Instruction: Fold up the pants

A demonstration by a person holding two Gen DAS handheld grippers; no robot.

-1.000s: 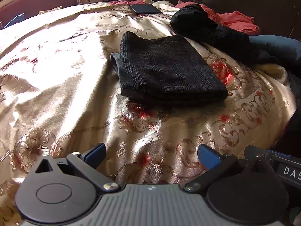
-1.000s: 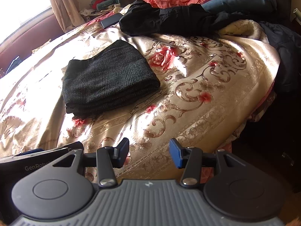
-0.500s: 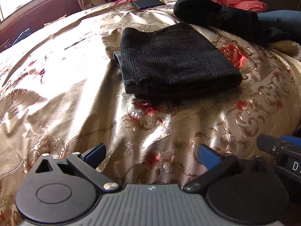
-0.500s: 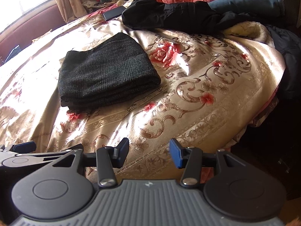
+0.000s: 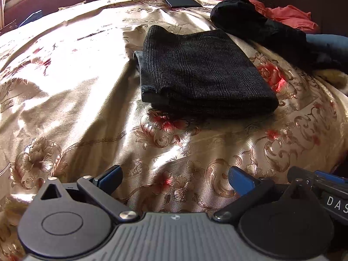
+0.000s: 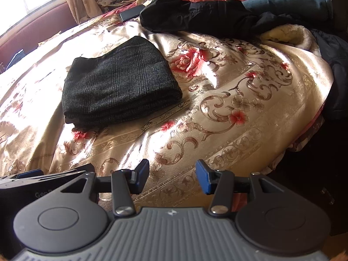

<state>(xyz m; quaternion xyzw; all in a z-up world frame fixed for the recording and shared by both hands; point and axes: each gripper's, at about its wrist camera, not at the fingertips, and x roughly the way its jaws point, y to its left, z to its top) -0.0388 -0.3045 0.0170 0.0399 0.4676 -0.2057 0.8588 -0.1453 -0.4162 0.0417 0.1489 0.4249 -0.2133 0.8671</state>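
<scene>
1. My right claw (image 6: 172, 179) hangs w/ jaws apart, nothing btwn them, over the bed (image 6: 239, 117) edge.
2. Folded dark pants (image 6: 119, 82) lie flat on the floral cover, well apart from the claw.
3. Black clothes (image 6: 195, 17) heaped behind the pants.

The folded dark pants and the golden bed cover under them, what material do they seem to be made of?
The folded pants look like a thick woven or knit fabric, charcoal with a matte surface and fine ribbed lines. The bed cover seems satin or brocade: it shines strongly in the sun and carries woven-looking floral scrolls. Exact fibre cannot be told.
</scene>
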